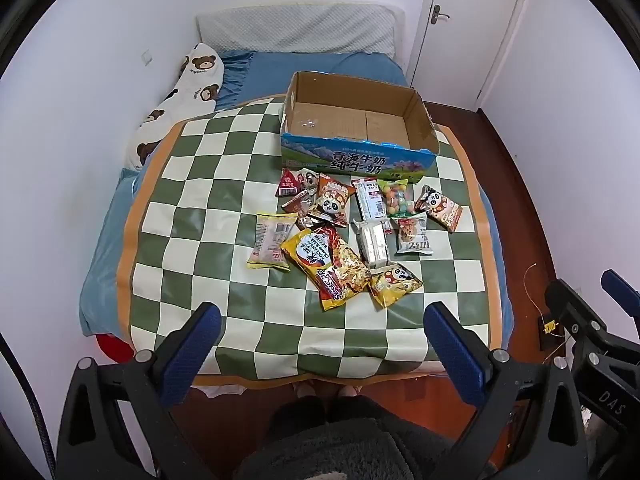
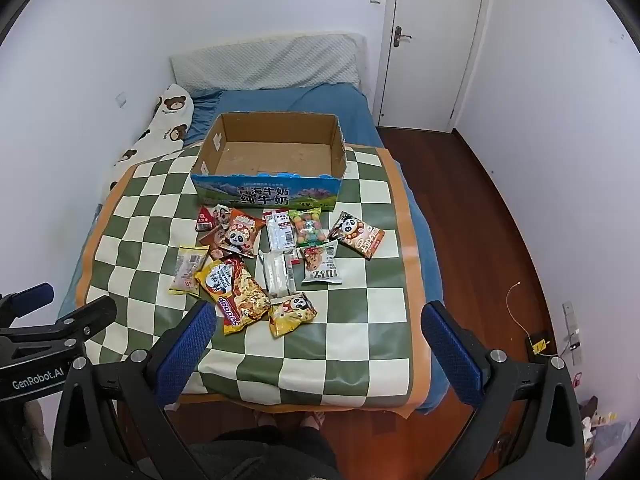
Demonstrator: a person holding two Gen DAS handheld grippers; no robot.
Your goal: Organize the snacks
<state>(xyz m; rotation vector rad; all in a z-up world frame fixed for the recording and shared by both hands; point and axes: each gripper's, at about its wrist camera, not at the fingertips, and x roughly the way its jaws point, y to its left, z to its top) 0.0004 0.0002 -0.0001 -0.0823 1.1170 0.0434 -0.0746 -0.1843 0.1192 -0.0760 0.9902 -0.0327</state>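
Both grippers, left (image 1: 322, 340) and right (image 2: 318, 340), hang spread wide and empty above the bed's near edge, I judge to pick snacks (image 1: 344, 232) lying loose on the checked cloth (image 1: 208, 208) before the empty box (image 1: 352, 120).

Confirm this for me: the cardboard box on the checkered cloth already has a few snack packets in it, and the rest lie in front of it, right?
Not quite. The cardboard box on the checkered cloth is empty; the right wrist view shows its bare bottom. All the snack packets lie in front of it.
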